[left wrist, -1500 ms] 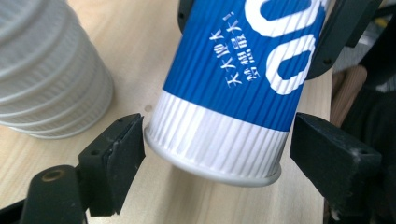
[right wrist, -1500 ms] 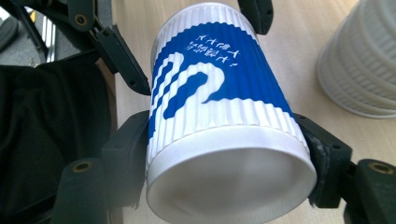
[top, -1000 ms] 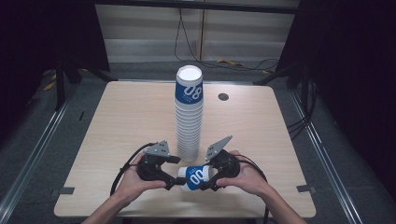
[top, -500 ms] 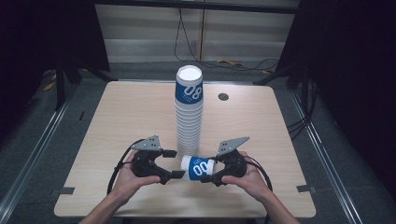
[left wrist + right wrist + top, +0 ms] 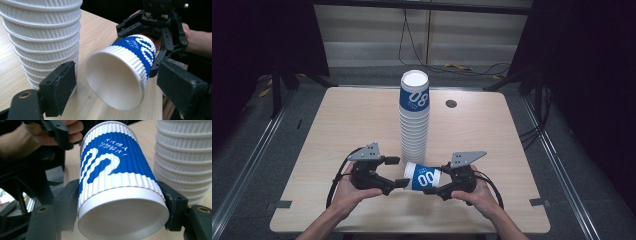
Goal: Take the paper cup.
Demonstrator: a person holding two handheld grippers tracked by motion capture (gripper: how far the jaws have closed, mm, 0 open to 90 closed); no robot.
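Gripping: blue cup [image 5: 423, 177] clamped at its base by right gripper [image 5: 435, 189], held sideways.
Left gripper [image 5: 398, 172]: jaws apart, flanking cup's mouth.
Nearby: cup stack [image 5: 414, 120] just behind.

1. Your high view sits above your side of the table [image 5: 337, 125], looking forward and down; your forearms enter from the bottom edge, and the whole tabletop fits in.
2. Your left gripper view rides low near the tabletop, looking along its own jaws, close up into the open mouth of the blue-and-white cup [image 5: 120, 77], with the right gripper [image 5: 155, 50] just behind it.
3. Your right gripper view faces the opposite way, very near that cup's base.
4. All three share the cup and the cup stack [image 5: 414, 120].
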